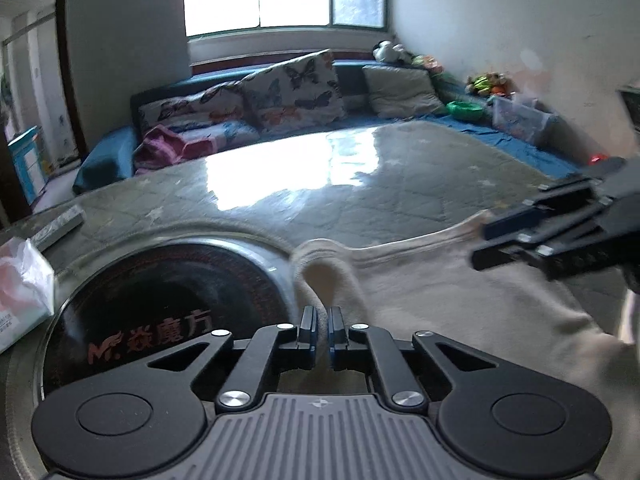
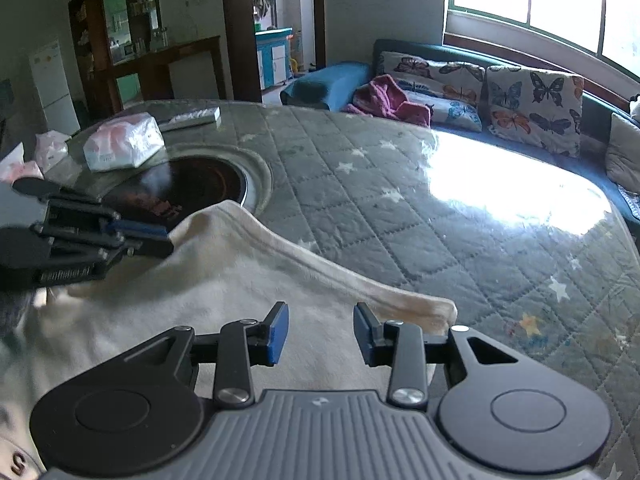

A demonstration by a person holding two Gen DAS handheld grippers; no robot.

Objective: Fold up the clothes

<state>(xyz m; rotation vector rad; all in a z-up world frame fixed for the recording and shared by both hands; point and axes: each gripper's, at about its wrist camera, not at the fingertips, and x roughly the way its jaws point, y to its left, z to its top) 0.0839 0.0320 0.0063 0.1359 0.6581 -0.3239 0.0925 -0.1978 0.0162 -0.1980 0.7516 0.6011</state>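
Left wrist view: left gripper is pinching, jaws nearly together on a raised ridge of the cream garment, which is lying ahead and rightward of them on the quilted table. Right gripper is hovering, jaws apart, over the garment's far hem, which is running crosswise just ahead of the pads.

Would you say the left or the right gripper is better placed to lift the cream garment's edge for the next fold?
Left. The left gripper is shut on the cream garment at its edge, while the right gripper is open above the cloth, holding nothing.
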